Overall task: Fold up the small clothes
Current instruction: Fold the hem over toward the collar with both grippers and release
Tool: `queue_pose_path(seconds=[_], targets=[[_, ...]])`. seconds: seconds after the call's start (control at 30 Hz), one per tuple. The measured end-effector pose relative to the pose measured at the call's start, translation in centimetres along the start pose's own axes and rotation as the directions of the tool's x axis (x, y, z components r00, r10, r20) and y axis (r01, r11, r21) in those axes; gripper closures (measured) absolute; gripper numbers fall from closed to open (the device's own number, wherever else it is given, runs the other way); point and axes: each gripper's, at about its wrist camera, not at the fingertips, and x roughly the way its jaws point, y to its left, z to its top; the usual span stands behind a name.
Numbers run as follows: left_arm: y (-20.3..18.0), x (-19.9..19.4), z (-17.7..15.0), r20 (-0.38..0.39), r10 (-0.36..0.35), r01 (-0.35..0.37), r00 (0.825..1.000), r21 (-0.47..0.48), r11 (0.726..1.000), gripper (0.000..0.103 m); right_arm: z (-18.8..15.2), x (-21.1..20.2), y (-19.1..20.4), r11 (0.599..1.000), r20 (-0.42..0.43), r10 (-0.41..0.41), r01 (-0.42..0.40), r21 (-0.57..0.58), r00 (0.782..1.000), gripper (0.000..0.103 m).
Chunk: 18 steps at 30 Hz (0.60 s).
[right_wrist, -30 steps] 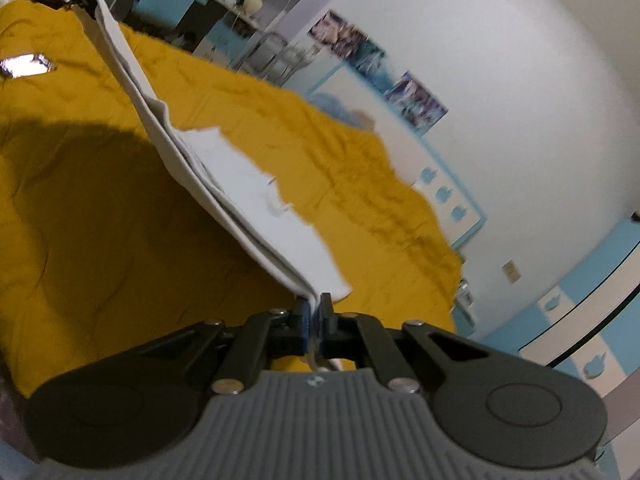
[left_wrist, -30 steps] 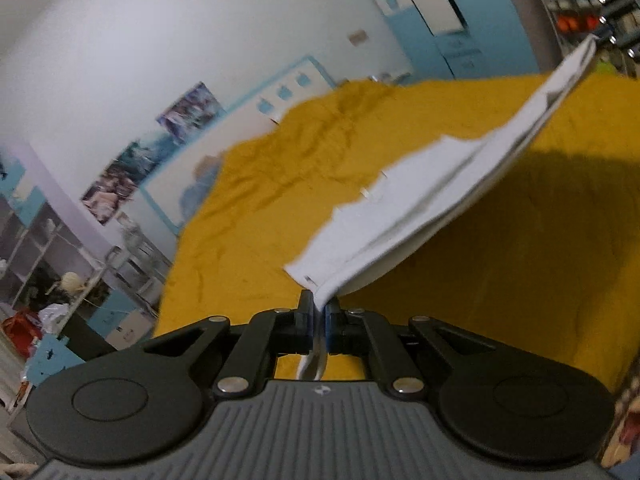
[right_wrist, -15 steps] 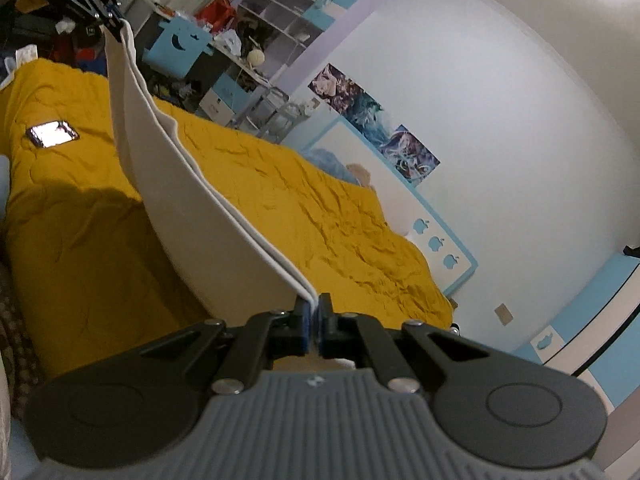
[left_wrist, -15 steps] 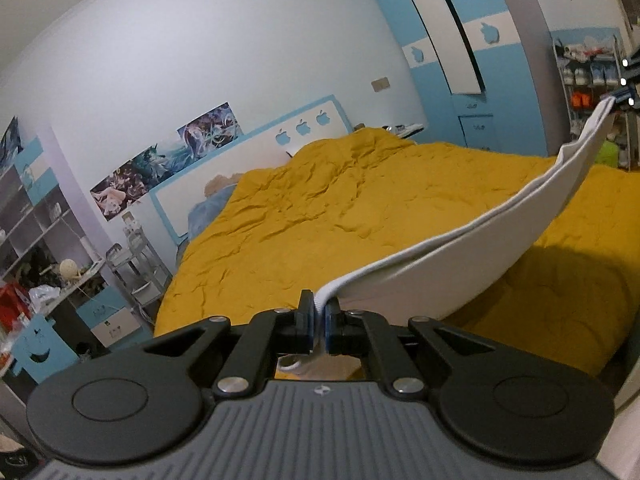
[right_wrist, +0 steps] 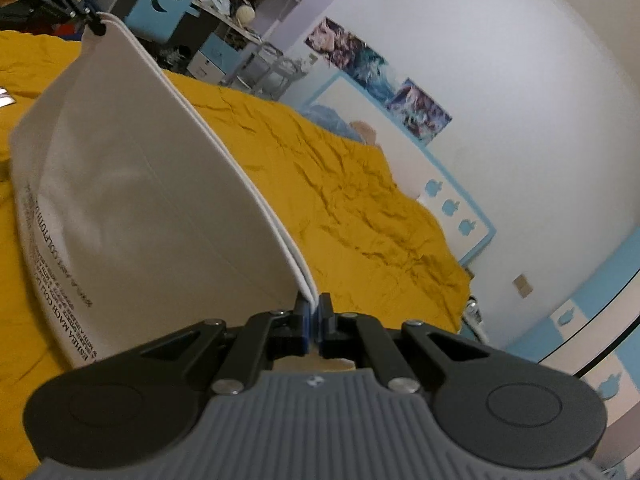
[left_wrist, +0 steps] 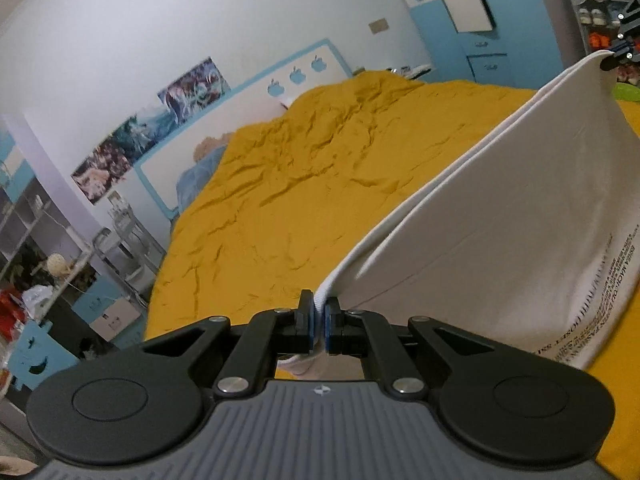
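So at that point my left gripper (left_wrist: 319, 322) was clamped tight on one corner of the white garment (left_wrist: 500, 248), and my right gripper (right_wrist: 314, 322) was pinching the opposite corner the same way (right_wrist: 132, 200). From the left wrist view you could spot the other gripper way up at about 2 o'clock, with the doubled edge of the fabric running from my pads straight out to it. Same deal mirrored in the right view, where the left one sat up around 10 o'clock.

That edge was stretched in the air between both hands, hanging over the yellow bedspread (left_wrist: 320, 184), with the rest drooping below it. Looked like two layers stacked along that top edge, and there was some printed text near the bottom hem.

Progress-wise, I'd guess I was somewhere in the middle. It was picked up and spread, possibly doubled over once already, but nothing was laid flat on the bed. Still left: lowering it down, making the remaining folds, and letting go. I couldn't tell exactly what kind of garment it was, honestly.
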Motion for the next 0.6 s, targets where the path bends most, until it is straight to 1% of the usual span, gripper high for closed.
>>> queue_pose_path(seconds=[0.13, 0.17, 0.23, 0.33, 0.43, 0.6], targets=[[0.4, 6.5, 0.6, -0.050, -0.003, 0.004, 0.999, 0.014, 1.000, 0.098, 0.5, 8.3, -1.4, 0.999, -0.048, 0.033, -0.032, 0.031, 0.998, 0.103], [0.4, 8.0, 0.6, -0.065, -0.008, 0.008, 0.998, 0.006, 1.000, 0.098, 0.4, 10.1, -1.6, 0.999, -0.063, 0.039, -0.037, 0.034, 0.997, 0.103], [0.7, 11.4, 0.3, -0.108, -0.048, 0.045, 0.993, -0.027, 0.999, 0.098, 0.2, 14.0, -1.9, 0.996, -0.101, 0.065, -0.059, 0.061, 0.993, 0.103], [0.3, 16.7, -0.9, -0.181, -0.084, 0.079, 0.980, -0.033, 0.996, 0.098, -0.9, 20.3, -1.8, 0.990, -0.176, 0.118, -0.102, 0.096, 0.977, 0.103], [0.0, 20.1, -2.1, -0.228, -0.109, 0.094, 0.968, -0.073, 0.993, 0.098, -1.9, 25.6, -1.1, 0.985, -0.236, 0.152, -0.126, 0.121, 0.960, 0.103], [-0.4, 23.2, -4.2, -0.289, -0.149, 0.116, 0.946, -0.130, 0.985, 0.098, -3.6, 32.2, 0.7, 0.976, -0.302, 0.184, -0.138, 0.167, 0.935, 0.103]])
